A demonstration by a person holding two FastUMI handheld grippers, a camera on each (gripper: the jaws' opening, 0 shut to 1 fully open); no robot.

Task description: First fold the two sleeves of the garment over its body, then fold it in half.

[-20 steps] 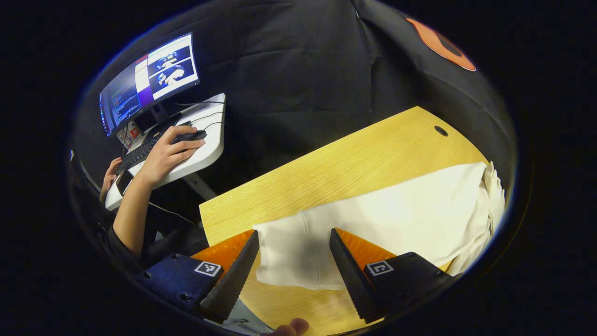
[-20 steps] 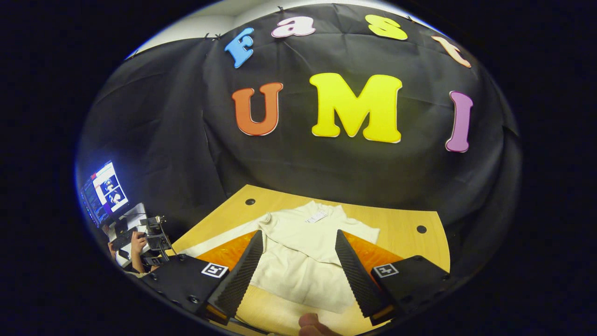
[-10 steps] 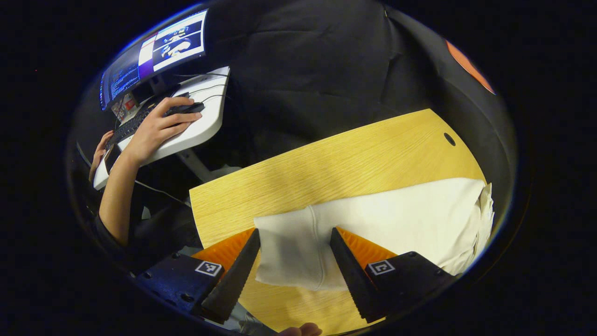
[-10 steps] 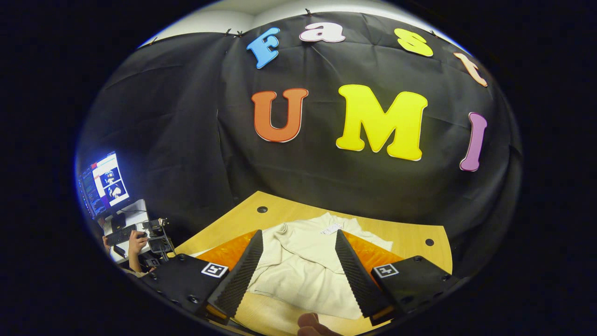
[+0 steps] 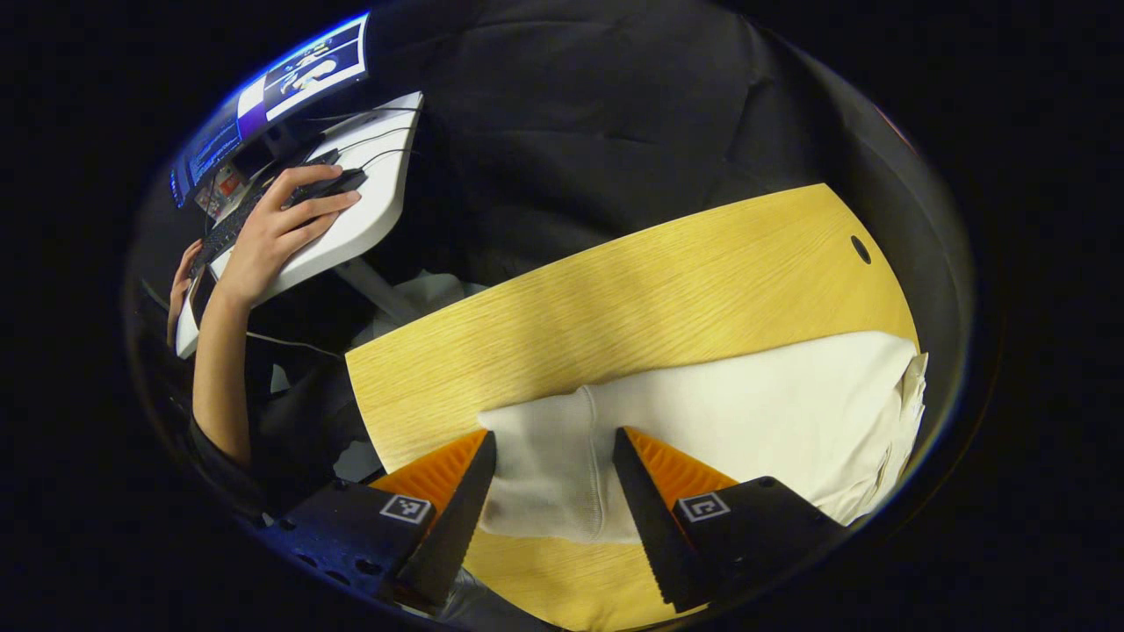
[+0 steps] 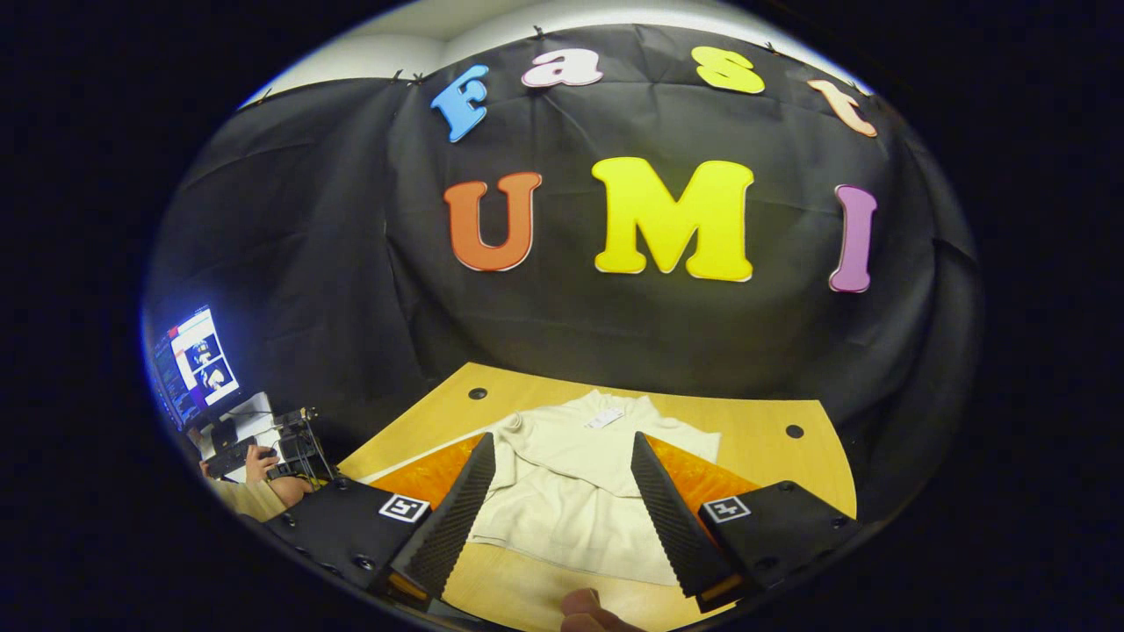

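Note:
A cream long-sleeved garment lies flat on the yellow wooden table, collar and a small tag at the far side. In the left gripper view one sleeve stretches across the table. Its ribbed cuff lies between the spread fingers of my left gripper, which is open and hangs just over it. My right gripper is open above the near hem, and the body of the garment shows between its fingers.
A person's hand rests on a mouse at a white side desk with a monitor, beyond the table's left end. Cable holes pierce the table's far corners. A thumb shows at the bottom of the right gripper view.
My left gripper has tipped down and moved closer over the cuff, staying open. The right gripper has swayed a little above the hem and is still open.

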